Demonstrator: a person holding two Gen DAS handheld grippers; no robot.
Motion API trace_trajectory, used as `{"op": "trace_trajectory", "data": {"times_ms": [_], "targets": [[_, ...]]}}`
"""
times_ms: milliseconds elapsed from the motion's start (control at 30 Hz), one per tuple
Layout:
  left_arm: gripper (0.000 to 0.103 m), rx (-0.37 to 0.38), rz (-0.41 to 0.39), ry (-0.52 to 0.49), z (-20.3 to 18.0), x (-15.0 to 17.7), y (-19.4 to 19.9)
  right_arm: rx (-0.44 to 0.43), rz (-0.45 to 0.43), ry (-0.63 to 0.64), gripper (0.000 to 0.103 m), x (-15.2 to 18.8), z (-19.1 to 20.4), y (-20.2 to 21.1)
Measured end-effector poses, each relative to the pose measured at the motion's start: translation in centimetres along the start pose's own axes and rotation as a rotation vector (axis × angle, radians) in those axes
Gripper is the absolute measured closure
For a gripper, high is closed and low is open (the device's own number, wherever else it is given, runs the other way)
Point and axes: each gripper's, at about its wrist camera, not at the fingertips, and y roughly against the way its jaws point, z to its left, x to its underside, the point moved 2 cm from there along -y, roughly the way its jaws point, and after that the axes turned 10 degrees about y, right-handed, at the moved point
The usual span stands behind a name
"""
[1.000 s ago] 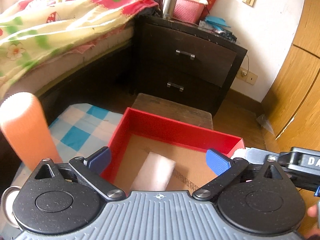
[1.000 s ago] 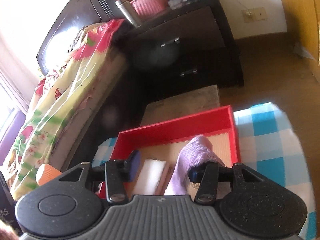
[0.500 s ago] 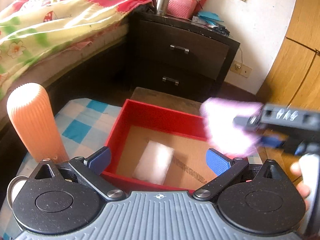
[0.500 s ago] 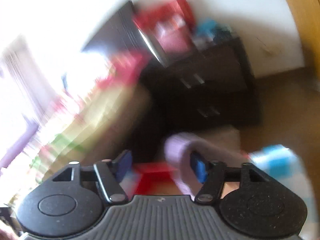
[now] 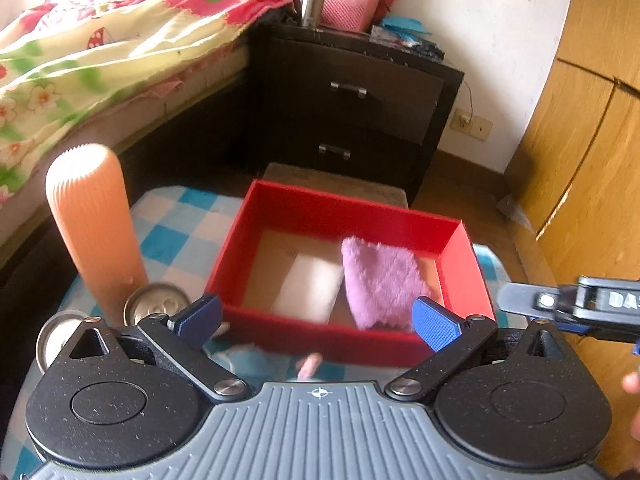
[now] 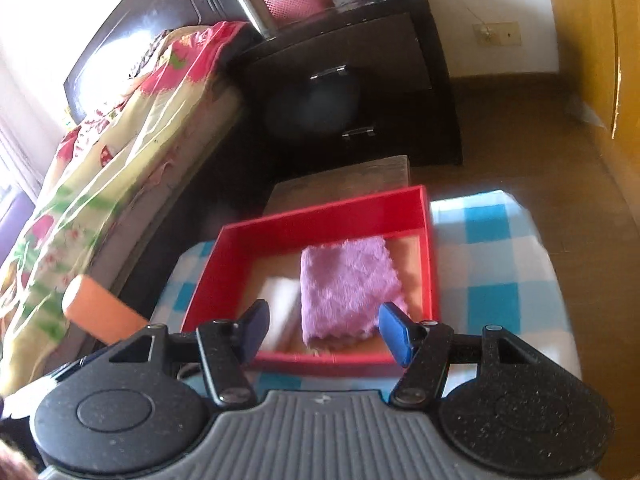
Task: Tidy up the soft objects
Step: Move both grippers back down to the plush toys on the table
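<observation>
A red box (image 5: pixel 304 212) (image 6: pixel 328 216) stands on a blue-and-white checked cloth (image 5: pixel 168 236) (image 6: pixel 492 264). A fluffy purple cloth (image 5: pixel 380 280) (image 6: pixel 348 284) lies inside it on the right, beside a white sponge (image 5: pixel 310 286) (image 6: pixel 280 300). My left gripper (image 5: pixel 316 322) is open and empty, just short of the box's near wall. My right gripper (image 6: pixel 324 330) is open and empty above the box's near edge; it also shows at the right of the left wrist view (image 5: pixel 568 308). A small light-blue soft thing (image 5: pixel 244 360) lies under my left gripper.
A tall ribbed orange cylinder (image 5: pixel 92 224) (image 6: pixel 100 312) and two metal cans (image 5: pixel 156 308) stand left of the box. A dark nightstand (image 5: pixel 352 100) and a low wooden stool (image 5: pixel 336 180) are behind it, a bed (image 5: pixel 100 60) to the left, a wooden wardrobe (image 5: pixel 592 140) to the right.
The right gripper carried the purple cloth over the box, let it go and drew back. The cloth now lies flat in the box. The left gripper pulled back a little.
</observation>
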Motion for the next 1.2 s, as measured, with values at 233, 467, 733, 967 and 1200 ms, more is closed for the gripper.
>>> {"op": "trace_trajectory", "data": {"times_ms": [233, 467, 733, 967, 1200], "targets": [[0.006, -0.017, 0.032, -0.021, 0.3, 1.3, 0.0, -0.007, 0.025, -0.012, 0.063, 2.9, -0.4, 1.7], [0.006, -0.025, 0.068, -0.025, 1.1, 2.2, -0.1, -0.009, 0.036, -0.001, 0.063, 3.9, -0.3, 2.3], [0.006, -0.03, 0.091, -0.007, 2.2, 3.0, 0.7, -0.026, 0.05, 0.011, 0.063, 4.8, 0.2, 2.7], [0.006, -0.044, 0.111, -0.014, 2.7, 4.0, 1.1, -0.031, 0.072, 0.014, 0.063, 6.0, 0.4, 2.8], [0.006, -0.065, 0.115, -0.024, 3.1, 4.5, 1.4, -0.036, 0.078, 0.014, 0.064, 6.7, 0.5, 3.1]]}}
